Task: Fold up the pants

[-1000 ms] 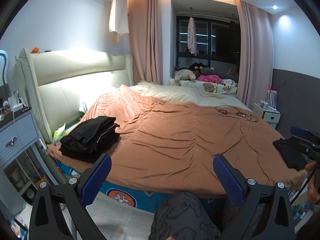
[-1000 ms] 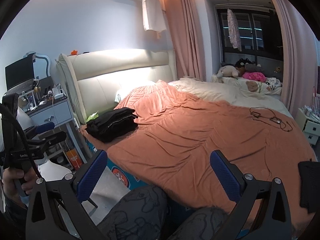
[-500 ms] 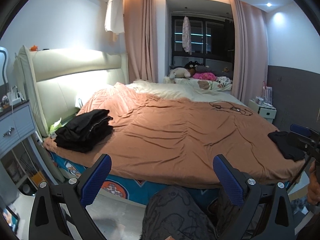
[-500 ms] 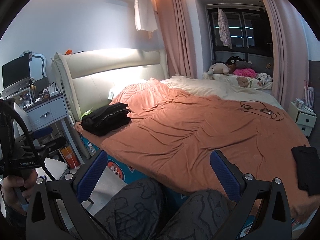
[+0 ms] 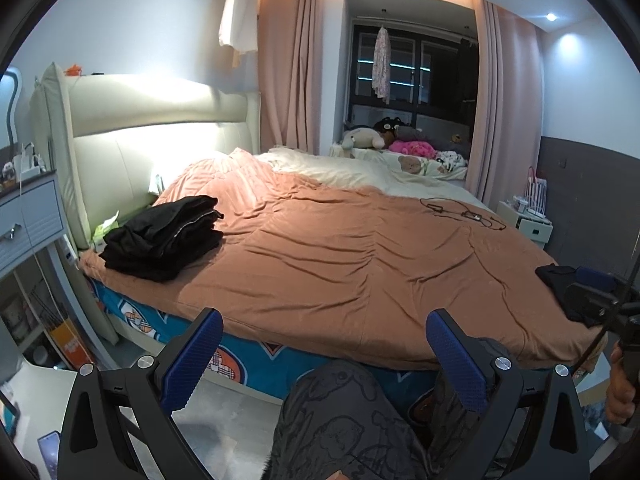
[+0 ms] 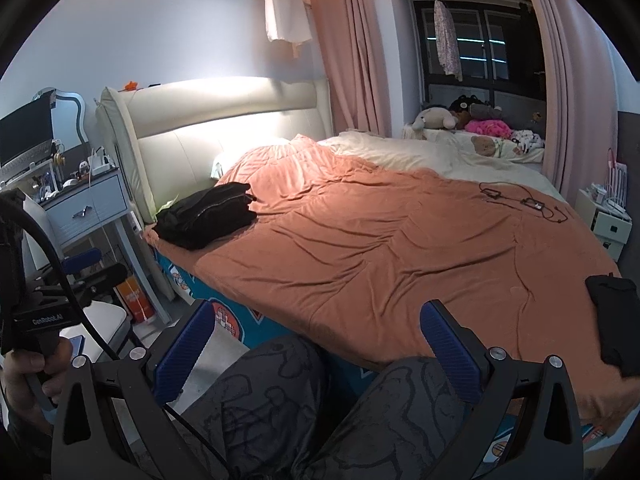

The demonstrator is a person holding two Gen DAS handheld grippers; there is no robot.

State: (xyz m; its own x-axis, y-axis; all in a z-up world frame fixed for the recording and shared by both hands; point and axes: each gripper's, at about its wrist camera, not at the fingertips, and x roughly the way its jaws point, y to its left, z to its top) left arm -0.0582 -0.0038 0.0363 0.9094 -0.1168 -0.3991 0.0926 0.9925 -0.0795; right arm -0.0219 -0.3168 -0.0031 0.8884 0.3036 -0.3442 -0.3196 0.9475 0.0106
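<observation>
Two tongs, both gaping wide with nothing between the blue pads: left tongs (image 5: pixel 324 360) and right tongs (image 6: pixel 316 350), each held low at the near side of the bed (image 5: pixel 340 264), above a pair of knees in dark patterned trousers (image 6: pixel 280 392); one orange duvet (image 6: pixel 380 240) spread over the bed, with a cream sheet (image 5: pixel 360 172) beyond it; two lots of black clothing on the duvet: one stack of folded black pants (image 5: pixel 164 236) at the near left corner by the cream headboard (image 5: pixel 140 120), one loose black garment (image 5: pixel 560 284) at the near right edge, well apart from the stack; one black cable (image 5: pixel 464 212) lying toward the far right of the duvet; several plush toys (image 5: pixel 400 140) by the dark window, exact count hard to tell; two garments hanging, one white (image 5: pixel 238 4) under the wall air conditioner and one patterned (image 5: pixel 382 64) in the window; two bedside stands, a blue-drawered one (image 6: pixel 84 210) left of the headboard and a white one (image 6: pixel 608 216) on the far right; only in the right wrist view: a dark monitor (image 6: pixel 26 132) above the blue stand, and the left hand (image 6: pixel 28 364) wrapped round its handle; only in the left wrist view: the right hand (image 5: pixel 620 384) gripping its handle at the frame edge, with that tool's front overlapping the loose black garment.
</observation>
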